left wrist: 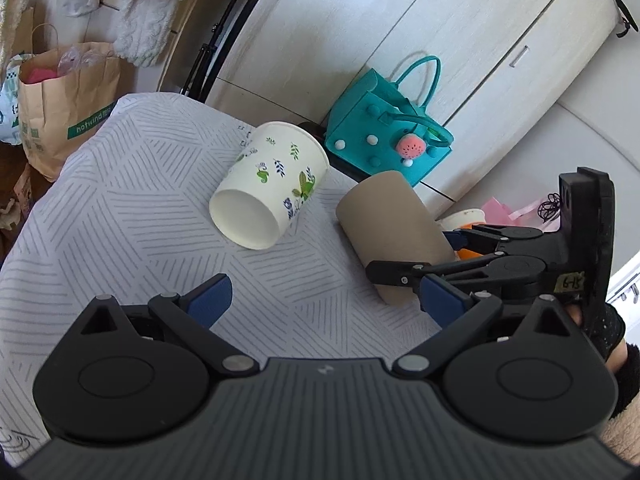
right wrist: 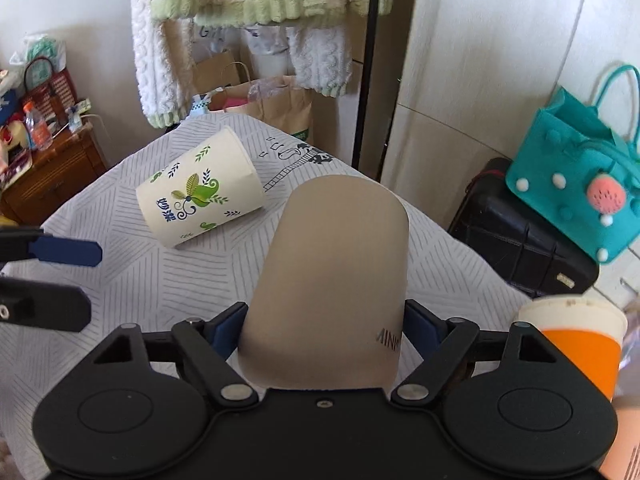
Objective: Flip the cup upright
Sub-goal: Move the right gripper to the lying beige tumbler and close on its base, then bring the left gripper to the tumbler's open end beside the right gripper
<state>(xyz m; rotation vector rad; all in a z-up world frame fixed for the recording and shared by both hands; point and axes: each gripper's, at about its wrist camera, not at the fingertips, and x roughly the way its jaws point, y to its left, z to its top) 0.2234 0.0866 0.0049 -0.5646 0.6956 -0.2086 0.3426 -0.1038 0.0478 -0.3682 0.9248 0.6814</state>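
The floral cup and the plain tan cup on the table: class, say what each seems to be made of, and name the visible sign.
Floral cup: likely paper, matte white with printed leaves; a thin wall and recessed base show.
Tan cup: smooth, satin, unpatterned beige, faintly lettered; possibly plastic or coated metal, unclear. The right gripper grips it.
Table cover: seems woven fabric, draping softly at the edges.

Matt tan cup [right wrist: 328,280], printed paper cup [right wrist: 198,194]

On the table [left wrist: 120,208], printed cup [left wrist: 270,184] lies left of plain cup [left wrist: 388,220].
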